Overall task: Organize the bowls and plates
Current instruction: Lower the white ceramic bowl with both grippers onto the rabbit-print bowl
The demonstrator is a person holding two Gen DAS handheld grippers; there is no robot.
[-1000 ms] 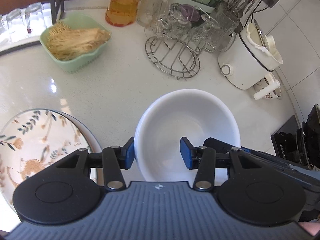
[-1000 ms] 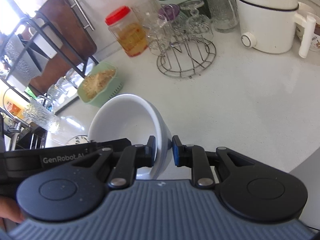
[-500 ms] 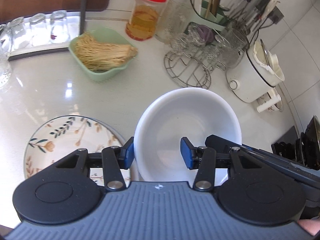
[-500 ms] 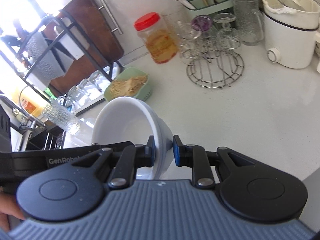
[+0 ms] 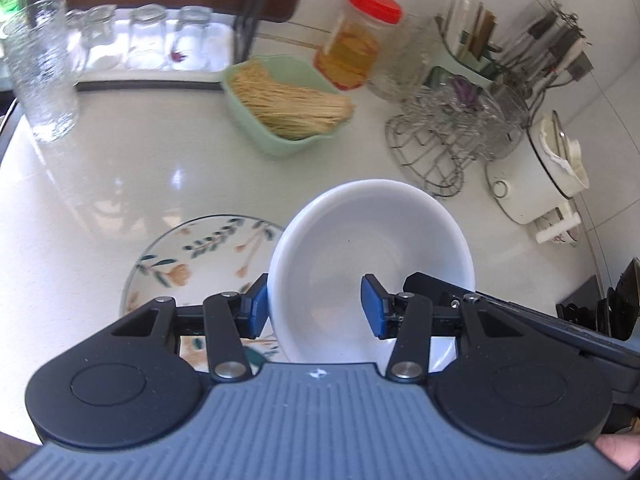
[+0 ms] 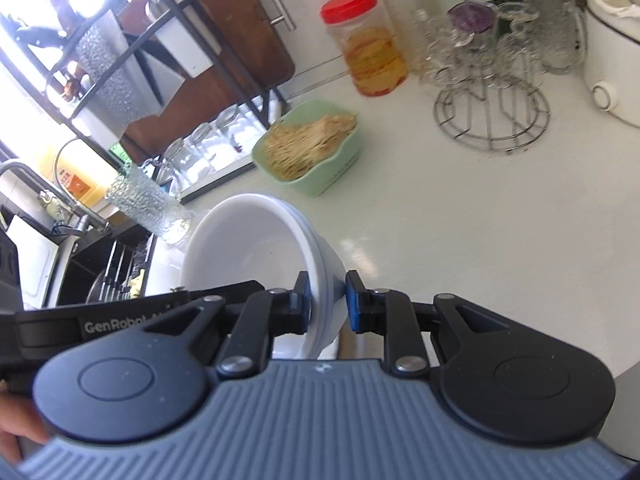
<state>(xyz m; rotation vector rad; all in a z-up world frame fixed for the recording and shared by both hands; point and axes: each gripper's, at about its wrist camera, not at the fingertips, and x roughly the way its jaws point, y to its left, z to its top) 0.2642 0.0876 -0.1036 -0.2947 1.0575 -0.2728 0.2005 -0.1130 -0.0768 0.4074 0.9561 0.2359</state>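
A white bowl (image 5: 372, 256) is held above the white counter, its left edge over a floral plate (image 5: 200, 260) that lies on the counter. My right gripper (image 6: 327, 304) is shut on the bowl's (image 6: 256, 248) right rim, one pad inside and one outside. My left gripper (image 5: 314, 306) is open, its jaws straddling the bowl's near left rim without pinching it; the left pad is outside the wall, the right pad inside. The right gripper's body also shows in the left wrist view (image 5: 520, 320).
A green dish of dry noodles (image 5: 288, 108), a red-lidded jar (image 5: 356, 40), a wire rack of glasses (image 5: 448, 128) and a white cooker (image 5: 540, 172) stand behind. A tall textured glass (image 5: 40, 72) stands far left. A sink (image 6: 104, 276) lies left of the counter.
Both grippers and the bowl have moved left and risen; the bowl now overlaps the floral plate. The right grip is unchanged and the left jaws stay open.
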